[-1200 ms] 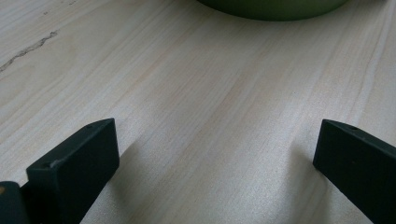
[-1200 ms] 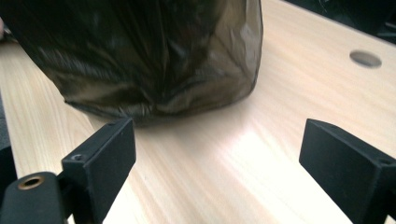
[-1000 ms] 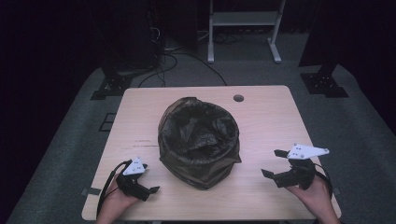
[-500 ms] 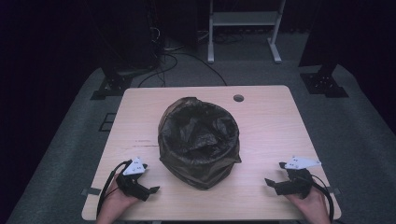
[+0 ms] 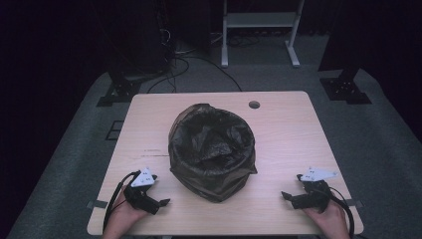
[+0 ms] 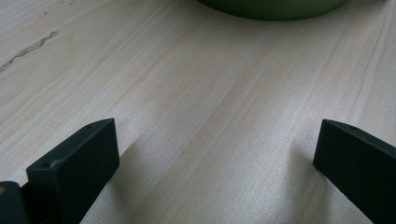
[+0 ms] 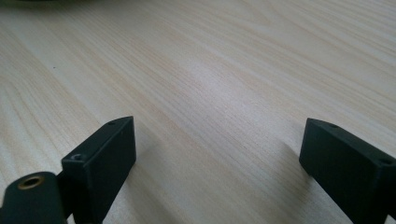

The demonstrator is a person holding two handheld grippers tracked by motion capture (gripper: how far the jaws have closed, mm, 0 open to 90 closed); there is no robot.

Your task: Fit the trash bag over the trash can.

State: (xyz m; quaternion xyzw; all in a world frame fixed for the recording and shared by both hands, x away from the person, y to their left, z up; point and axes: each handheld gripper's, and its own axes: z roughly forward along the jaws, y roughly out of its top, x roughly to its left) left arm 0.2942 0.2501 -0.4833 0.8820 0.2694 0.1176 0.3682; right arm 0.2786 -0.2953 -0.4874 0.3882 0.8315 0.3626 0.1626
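**Inspector:** Dark room, grey carpet, cables and a white stand behind; one pale wooden table [image 5: 293,129] carries the work. Report the tools.

**Assistant:** Left tool [image 5: 158,203] rests low at the table's near left corner, jaws wide apart, nothing between them but bare wood. Right tool [image 5: 289,197] sits at the near right corner, jaws likewise spread and empty. Both point inward toward the middle.

**Inspector:** And the item between them?

**Assistant:** A round bin lined with a dark bag [image 5: 213,149] stands upright at the table's centre, apart from both tools. The left gripper view catches a green curved base [image 6: 273,8] at its top edge, apparently the bin itself.

**Inspector:** Handling assessment?

**Assistant:** Judged light and soft: thin film, crumpled inside, folded loosely over the rim. Likely slippery and prone to tearing if pinched hard. Best hold appears to be the overhanging film at the rim, one tool per side; the bin may shift, being light.
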